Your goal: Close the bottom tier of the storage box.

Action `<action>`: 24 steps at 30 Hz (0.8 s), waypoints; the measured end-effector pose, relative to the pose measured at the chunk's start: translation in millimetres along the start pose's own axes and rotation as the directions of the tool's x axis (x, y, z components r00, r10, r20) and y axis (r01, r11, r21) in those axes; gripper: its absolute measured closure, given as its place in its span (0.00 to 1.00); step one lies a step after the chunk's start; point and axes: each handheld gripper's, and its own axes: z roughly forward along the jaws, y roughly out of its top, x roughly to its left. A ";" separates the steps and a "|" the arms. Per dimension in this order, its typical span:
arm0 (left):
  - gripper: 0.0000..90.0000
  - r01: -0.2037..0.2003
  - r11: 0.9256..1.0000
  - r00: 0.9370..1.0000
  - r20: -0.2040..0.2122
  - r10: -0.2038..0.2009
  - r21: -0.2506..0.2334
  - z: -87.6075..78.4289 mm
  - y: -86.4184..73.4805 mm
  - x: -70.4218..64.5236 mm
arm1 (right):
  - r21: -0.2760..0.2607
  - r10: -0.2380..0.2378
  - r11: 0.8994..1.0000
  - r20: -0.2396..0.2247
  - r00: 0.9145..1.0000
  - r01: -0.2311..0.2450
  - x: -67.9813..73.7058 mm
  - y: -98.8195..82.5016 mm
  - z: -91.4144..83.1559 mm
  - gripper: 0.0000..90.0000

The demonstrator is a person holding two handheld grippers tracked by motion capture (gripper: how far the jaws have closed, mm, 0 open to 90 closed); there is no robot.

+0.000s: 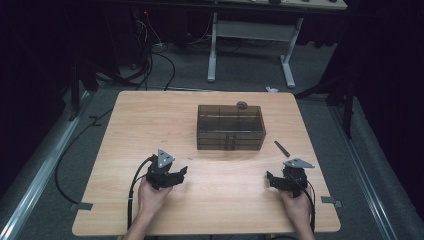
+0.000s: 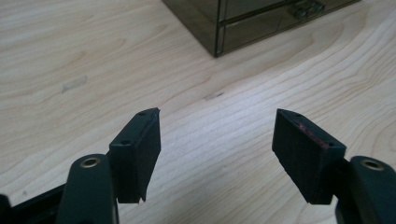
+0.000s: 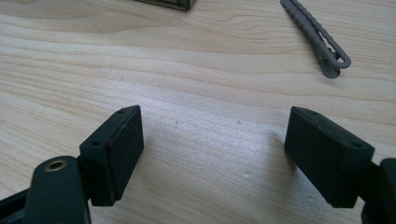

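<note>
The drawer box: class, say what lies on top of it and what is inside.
A small round dark object sits on the drawer box at its back edge. Dividers show through the tinted walls; any contents inside cannot be made out.

Pale wood-grain table (image 1: 125, 150), smoky brown translucent box (image 1: 230, 127), grey ridged clip (image 3: 317, 39)

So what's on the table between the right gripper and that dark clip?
Nothing: the right gripper view shows bare wood between the right gripper and the clip. The high view agrees.

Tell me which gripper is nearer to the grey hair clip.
The right gripper; the hair clip lies just ahead of it, far from the left gripper.
</note>
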 end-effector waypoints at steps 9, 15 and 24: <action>0.37 -0.035 0.999 0.999 0.032 0.035 -0.013 -3.3 18.6 -7.9 | -0.002 0.000 1.000 -0.001 1.000 0.000 0.3 -0.3 -0.3 0.23; 0.36 -0.038 0.999 0.998 0.058 0.040 -0.033 -2.7 30.1 -13.3 | -0.001 0.001 1.000 -0.002 1.000 -0.001 0.4 -0.4 -0.5 0.23; 0.34 -0.027 0.999 0.996 0.082 0.031 -0.042 -0.4 51.1 -16.5 | -0.008 -0.006 1.000 -0.010 1.000 0.006 1.0 -1.3 -1.7 0.27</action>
